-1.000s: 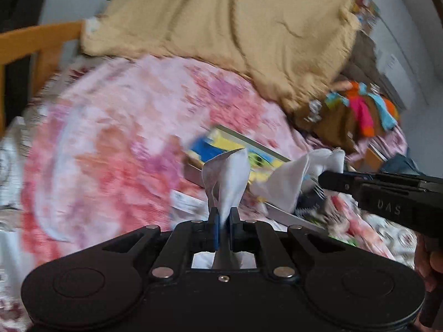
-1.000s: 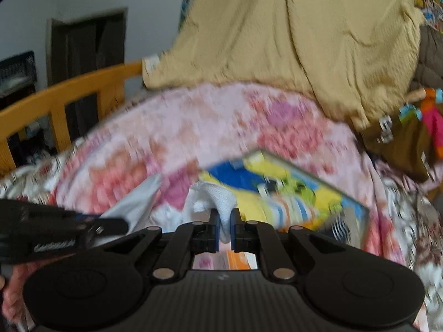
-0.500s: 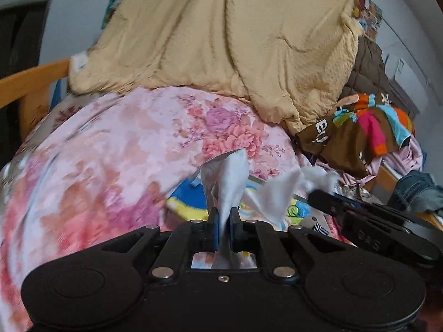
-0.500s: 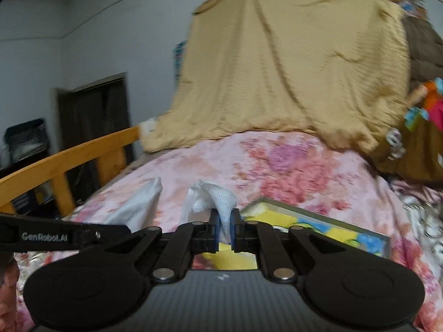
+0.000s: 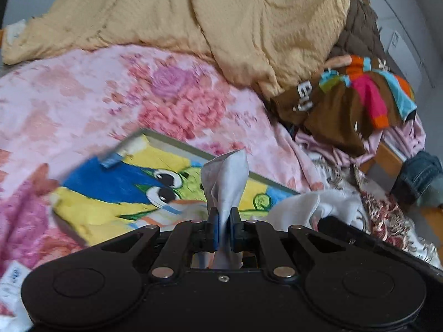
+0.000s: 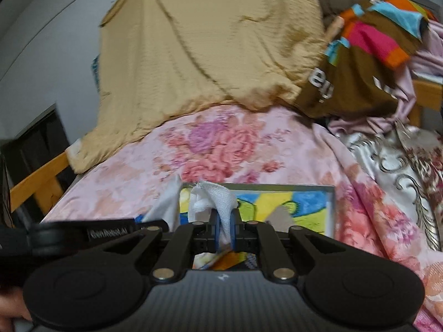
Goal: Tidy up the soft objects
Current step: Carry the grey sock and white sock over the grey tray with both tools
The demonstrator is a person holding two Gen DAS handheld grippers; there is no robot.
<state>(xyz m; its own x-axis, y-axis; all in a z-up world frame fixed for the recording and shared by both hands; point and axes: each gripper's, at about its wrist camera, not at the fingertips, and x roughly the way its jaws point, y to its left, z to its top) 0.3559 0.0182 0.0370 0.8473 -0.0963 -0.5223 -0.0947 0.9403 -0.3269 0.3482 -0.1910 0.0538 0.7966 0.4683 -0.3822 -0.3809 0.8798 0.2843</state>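
Crumpled white cloth point(image 5: 225, 182), bunched corners between both pairs of jaws.

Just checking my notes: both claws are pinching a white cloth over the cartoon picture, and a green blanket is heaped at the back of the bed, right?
Not quite: the heaped blanket is tan-yellow, not green, as the right wrist view shows. The rest holds: the left claw and right claw each pinch the white cloth over the cartoon picture.

Both tongs, left tongs point(image 5: 224, 231) and right tongs point(image 6: 224, 228), are matte black with blue pads, silver rivets and round side discs.
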